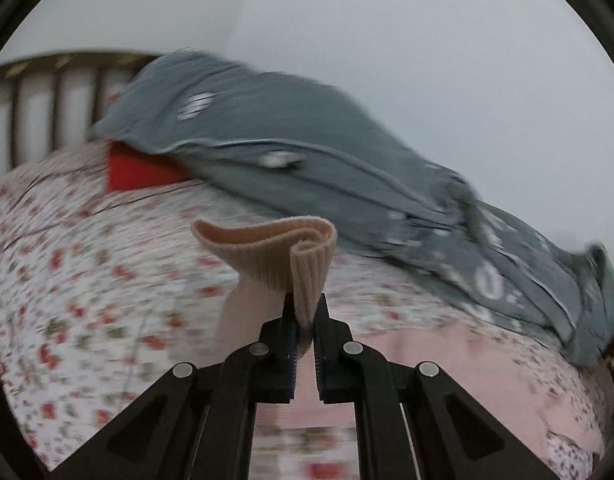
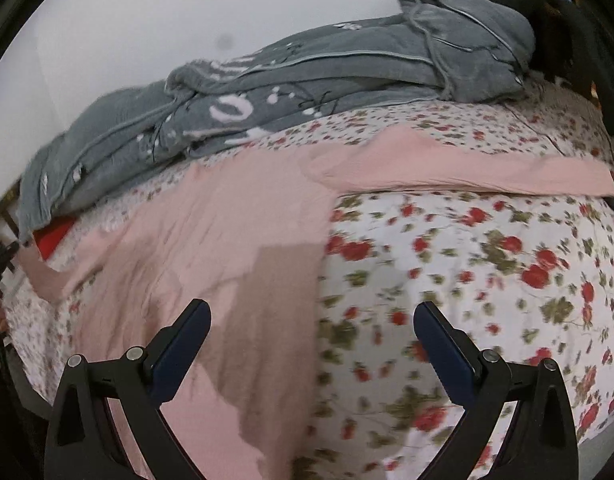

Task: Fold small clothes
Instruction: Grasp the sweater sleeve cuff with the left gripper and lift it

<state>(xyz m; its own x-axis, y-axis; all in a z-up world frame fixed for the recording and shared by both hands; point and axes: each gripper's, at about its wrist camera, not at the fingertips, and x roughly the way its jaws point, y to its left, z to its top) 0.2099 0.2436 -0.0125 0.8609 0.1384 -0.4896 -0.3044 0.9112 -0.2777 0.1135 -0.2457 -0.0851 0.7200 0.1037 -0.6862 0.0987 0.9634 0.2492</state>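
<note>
A pale pink long-sleeved garment lies spread on the flowered bedsheet, one sleeve stretched to the right. In the left wrist view my left gripper is shut on the ribbed beige-pink cuff of the other sleeve, lifted off the bed; the cuff curls above the jaws. More of the pink garment lies below on the right. My right gripper hangs open above the garment's right edge, with nothing between its fingers.
A grey fleece blanket with white marks lies bunched along the far side of the bed, also grey blanket in the left wrist view. A red cushion peeks from under it. A slatted headboard stands at left. A dark object sits at far right.
</note>
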